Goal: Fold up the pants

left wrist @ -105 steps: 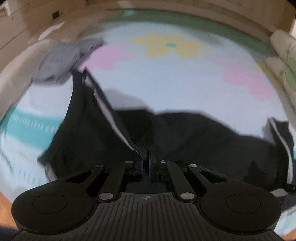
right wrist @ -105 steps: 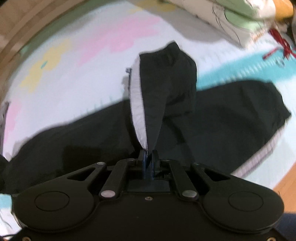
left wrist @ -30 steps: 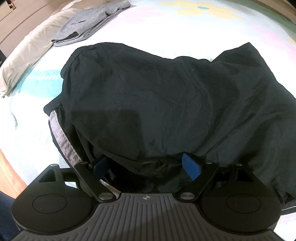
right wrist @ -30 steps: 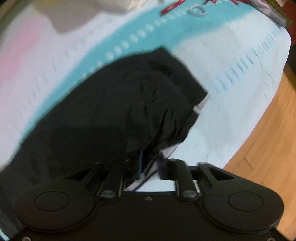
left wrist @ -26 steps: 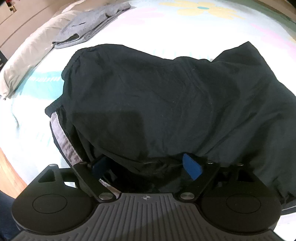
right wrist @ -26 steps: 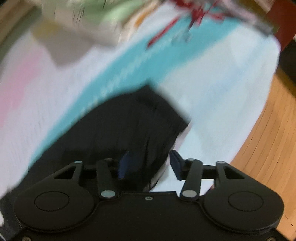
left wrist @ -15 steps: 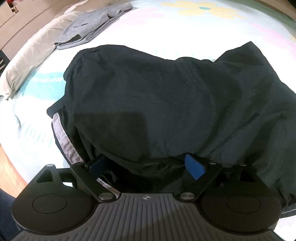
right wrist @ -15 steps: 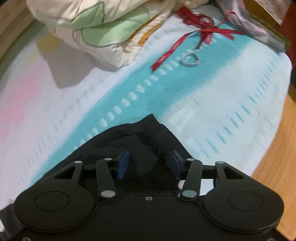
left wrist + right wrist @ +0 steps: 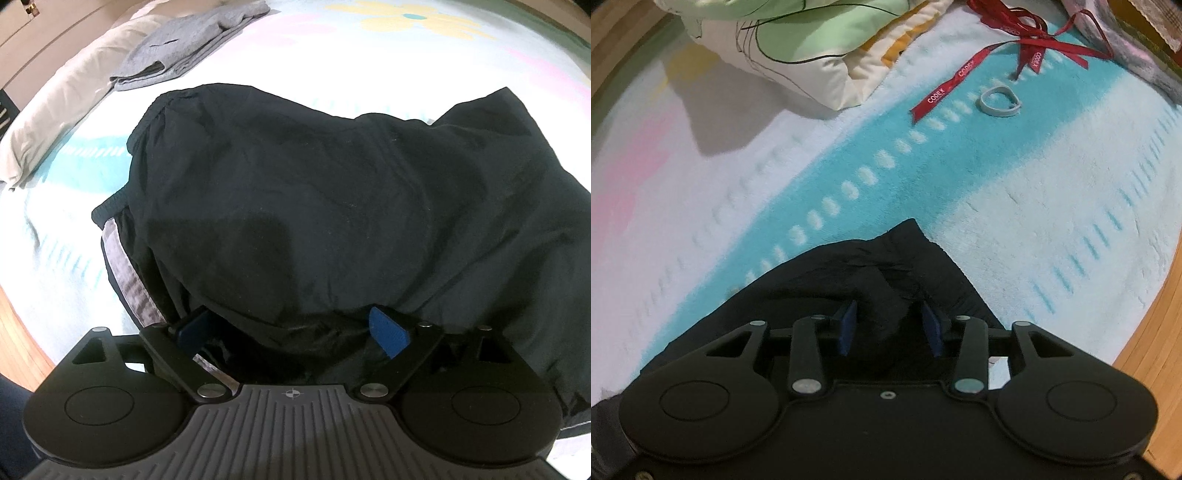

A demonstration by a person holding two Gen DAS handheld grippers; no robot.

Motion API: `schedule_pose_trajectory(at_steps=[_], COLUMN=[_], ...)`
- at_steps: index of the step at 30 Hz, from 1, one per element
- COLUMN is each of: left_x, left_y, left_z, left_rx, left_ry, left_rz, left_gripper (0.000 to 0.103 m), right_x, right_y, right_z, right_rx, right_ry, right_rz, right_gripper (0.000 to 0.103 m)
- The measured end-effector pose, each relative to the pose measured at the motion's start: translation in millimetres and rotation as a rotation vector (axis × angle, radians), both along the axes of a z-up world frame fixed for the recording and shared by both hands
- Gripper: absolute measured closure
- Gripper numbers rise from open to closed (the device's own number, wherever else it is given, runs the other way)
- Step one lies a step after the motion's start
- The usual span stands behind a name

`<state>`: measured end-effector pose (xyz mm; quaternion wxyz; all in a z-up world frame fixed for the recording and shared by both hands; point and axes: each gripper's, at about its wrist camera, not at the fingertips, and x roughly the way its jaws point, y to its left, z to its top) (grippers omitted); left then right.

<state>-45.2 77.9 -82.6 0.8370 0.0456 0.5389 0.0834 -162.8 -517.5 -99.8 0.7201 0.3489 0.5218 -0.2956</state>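
Note:
The black pants (image 9: 314, 206) lie folded over in a wide heap on the bed, with a grey side stripe (image 9: 125, 273) showing at the left edge. My left gripper (image 9: 291, 325) is open at the near edge of the heap, its blue pads (image 9: 388, 332) wide apart with cloth bunched between them. In the right wrist view one end of the pants (image 9: 886, 269) lies flat on the blanket. My right gripper (image 9: 890, 325) is open just above that cloth, holding nothing.
A folded grey garment (image 9: 184, 48) and a white pillow (image 9: 62, 107) lie far left. A folded quilt (image 9: 798, 40), a red ribbon (image 9: 993, 62) and a small grey ring (image 9: 999, 101) lie beyond the right gripper. The wooden floor (image 9: 1152, 339) shows past the bed edge at right.
Both grippers carried the pants leg over and laid it down. The right gripper opened and let go of the cloth about a second ago; the left stayed open and barely moved.

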Motion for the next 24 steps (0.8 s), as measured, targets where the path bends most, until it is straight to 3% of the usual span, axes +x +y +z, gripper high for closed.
schedule_pose_trajectory(at_steps=[3, 4, 6, 10, 13, 17, 21, 24], left_x=[-0.1, 0.0, -0.7, -3.7, -6.2, -6.3, -4.3, -7.0], left_y=[-0.5, -0.2, -0.5, -2.2, -4.1, -3.5, 3.5, 11.3], left_z=[0.0, -0.1, 0.4, 3.0, 3.7, 2.4, -0.1, -2.5], left_rx=[0.001, 0.001, 0.0, -0.001, -0.033, -0.038, -0.066, -0.084], left_ry=[-0.001, -0.001, -0.004, -0.016, -0.012, -0.008, 0.005, 0.007], left_rz=[0.0, 0.001, 0.001, -0.017, -0.042, -0.05, -0.037, -0.051], left_gripper=[0.011, 0.011, 0.011, 0.013, 0.013, 0.012, 0.012, 0.011], right_x=[3.7, 4.9, 7.5, 8.1, 7.0, 14.2, 19.4, 23.0], right_y=[4.4, 6.2, 9.9, 19.2, 19.8, 13.0, 19.6, 25.6], right_z=[-1.7, -1.2, 0.5, 18.8, 33.9, 12.1, -4.0, -4.2], right_rx=[-0.01, -0.015, -0.035, -0.143, -0.246, -0.218, -0.251, -0.273], right_ry=[0.007, 0.014, 0.039, 0.0, -0.036, 0.07, 0.152, 0.194], right_rz=[0.031, 0.043, 0.076, 0.113, 0.079, 0.059, 0.099, 0.109], right_gripper=[0.046, 0.052, 0.075, 0.077, 0.078, 0.076, 0.059, 0.056])
